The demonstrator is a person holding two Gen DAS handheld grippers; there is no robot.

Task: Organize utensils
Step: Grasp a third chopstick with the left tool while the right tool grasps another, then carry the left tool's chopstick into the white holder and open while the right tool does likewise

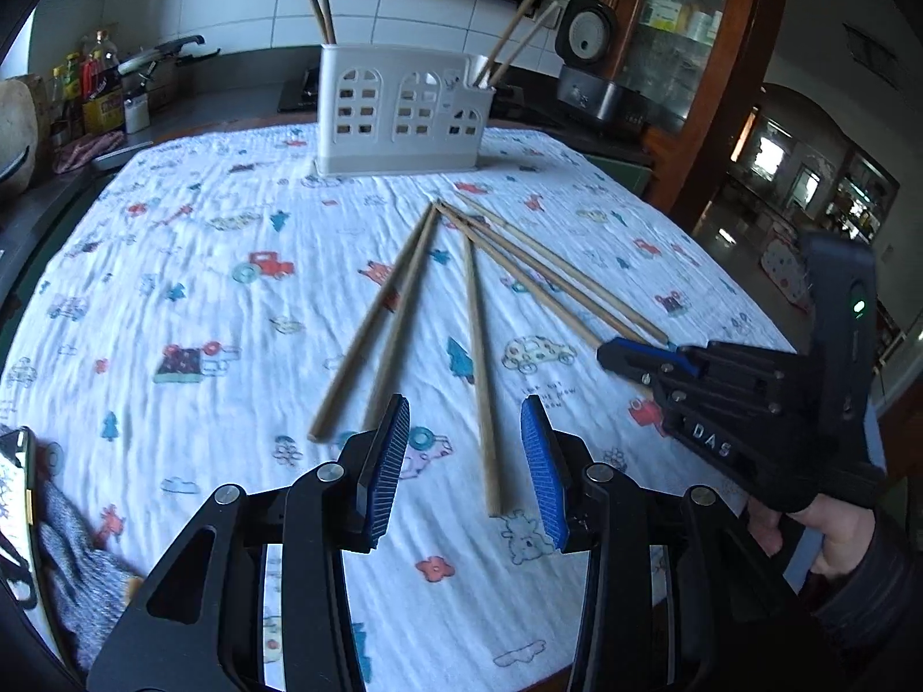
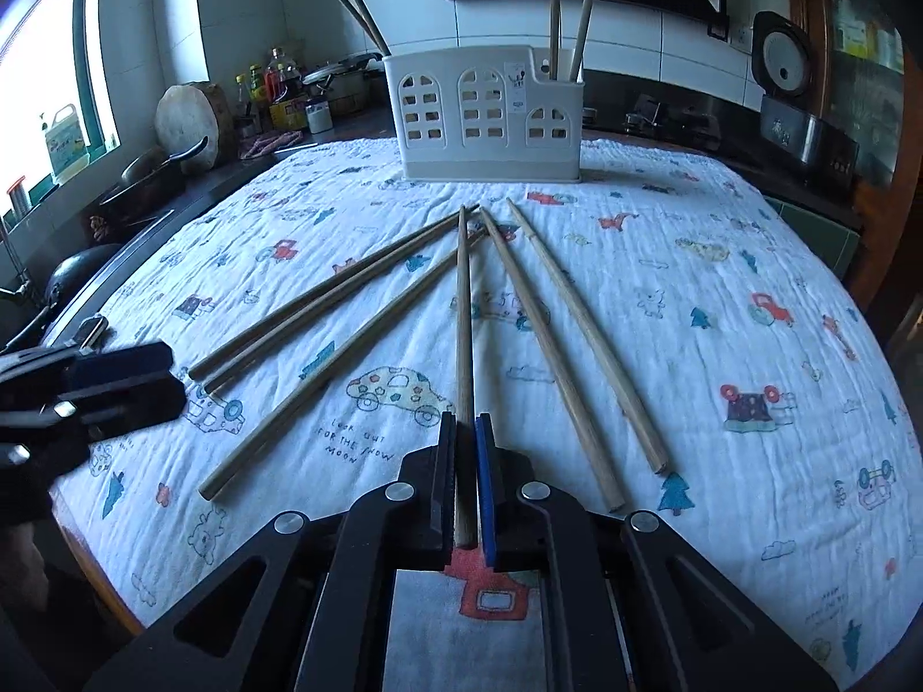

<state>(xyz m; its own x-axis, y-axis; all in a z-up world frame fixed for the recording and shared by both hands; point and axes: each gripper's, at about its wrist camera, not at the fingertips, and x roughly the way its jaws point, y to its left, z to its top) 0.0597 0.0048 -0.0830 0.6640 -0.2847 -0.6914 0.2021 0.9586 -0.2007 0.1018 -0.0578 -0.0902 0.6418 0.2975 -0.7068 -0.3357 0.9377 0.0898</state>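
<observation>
Several wooden chopsticks [image 1: 398,311] lie fanned out on the patterned cloth [image 1: 202,288], tips pointing toward a white holder [image 1: 404,115] at the far edge. The holder [image 2: 484,115] has chopsticks standing in both end compartments. My left gripper [image 1: 464,421] is open, low over the cloth, with one chopstick [image 1: 481,380] lying between its fingers. My right gripper [image 2: 466,432] is shut on the thick end of a chopstick [image 2: 463,317] whose tip rests among the others. The right gripper also shows in the left wrist view [image 1: 640,354], and the left gripper in the right wrist view [image 2: 115,380].
Kitchen counter behind the table holds bottles [image 2: 277,86], pots [image 2: 340,78], a round chopping block [image 2: 187,124] and a rice cooker [image 2: 796,104]. A grey knitted cloth [image 1: 75,565] lies at the table's near left corner. A wooden cabinet [image 1: 686,46] stands at the right.
</observation>
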